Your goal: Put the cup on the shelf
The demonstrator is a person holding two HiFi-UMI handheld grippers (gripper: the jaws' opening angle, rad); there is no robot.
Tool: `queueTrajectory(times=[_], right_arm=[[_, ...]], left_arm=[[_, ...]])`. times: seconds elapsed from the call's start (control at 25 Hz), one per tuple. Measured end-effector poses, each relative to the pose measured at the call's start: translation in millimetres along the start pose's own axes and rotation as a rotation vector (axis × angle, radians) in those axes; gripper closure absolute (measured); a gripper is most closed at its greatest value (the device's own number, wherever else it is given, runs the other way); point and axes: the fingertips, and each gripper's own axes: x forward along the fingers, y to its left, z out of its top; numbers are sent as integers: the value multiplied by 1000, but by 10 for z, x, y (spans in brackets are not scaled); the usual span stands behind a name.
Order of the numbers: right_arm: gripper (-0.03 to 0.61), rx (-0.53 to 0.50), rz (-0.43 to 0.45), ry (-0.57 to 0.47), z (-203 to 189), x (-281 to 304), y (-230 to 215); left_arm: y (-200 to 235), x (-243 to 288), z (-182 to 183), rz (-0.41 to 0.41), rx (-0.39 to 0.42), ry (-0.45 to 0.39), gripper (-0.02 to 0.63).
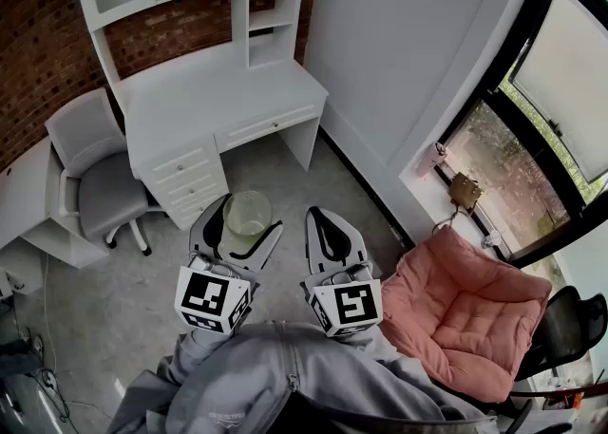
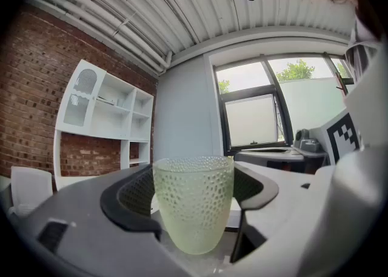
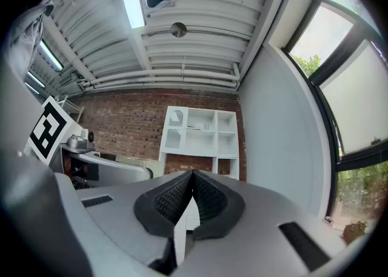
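- Cups, one: a pale green, dimpled, translucent glass cup (image 2: pixel 194 203) is gripped upright between the jaws of the left tool (image 1: pixel 243 226), a pad pressed to each side. It is carried in the air above the grey floor (image 1: pixel 95 309), well apart from the shelf unit.
- Tools, two: the right tool (image 3: pixel 193 177) is closed, its jaws met with nothing between them. A black-and-white marker cube (image 1: pixel 214 299) is borne by each.
- Shelf units, one: a white, open-compartment shelf unit (image 1: pixel 252 5) is set on a white worktop (image 1: pixel 218 90) against the brick wall (image 1: pixel 38 33). Its top is cut off in the head view.
- Drawers, four: three small ones (image 1: pixel 185 180) are stacked in the pedestal, and one wide one (image 1: pixel 266 123) is fitted beside them.
- Chairs, three: one grey office chair (image 1: pixel 95 176), one pink cushioned chair (image 1: pixel 475 299), and one black mesh chair (image 1: pixel 570 323) cut off at the right edge.
- Hidden or unclear: the cup's lower half is covered by the jaws in the head view. The person's hands are concealed under the tools. The contents of the shelf compartments cannot be made out. A second white worktop (image 1: pixel 28 199) is cropped at the left edge.
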Motion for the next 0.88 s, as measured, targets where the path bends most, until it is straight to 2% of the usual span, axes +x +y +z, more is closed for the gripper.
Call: queueTrajectory(times=[0.28,0.44,0.88], right_arm=[[552,19,6,4,-39,18,-73],[552,49,39,-4,-48,28,-114],[551,54,66,-3,-181,17,-471]], left_arm=[[-27,49,-7,7,3,1,235],[-56,103,-26,16,4,6,235],[-204,385,-98,63,-10,9,235]])
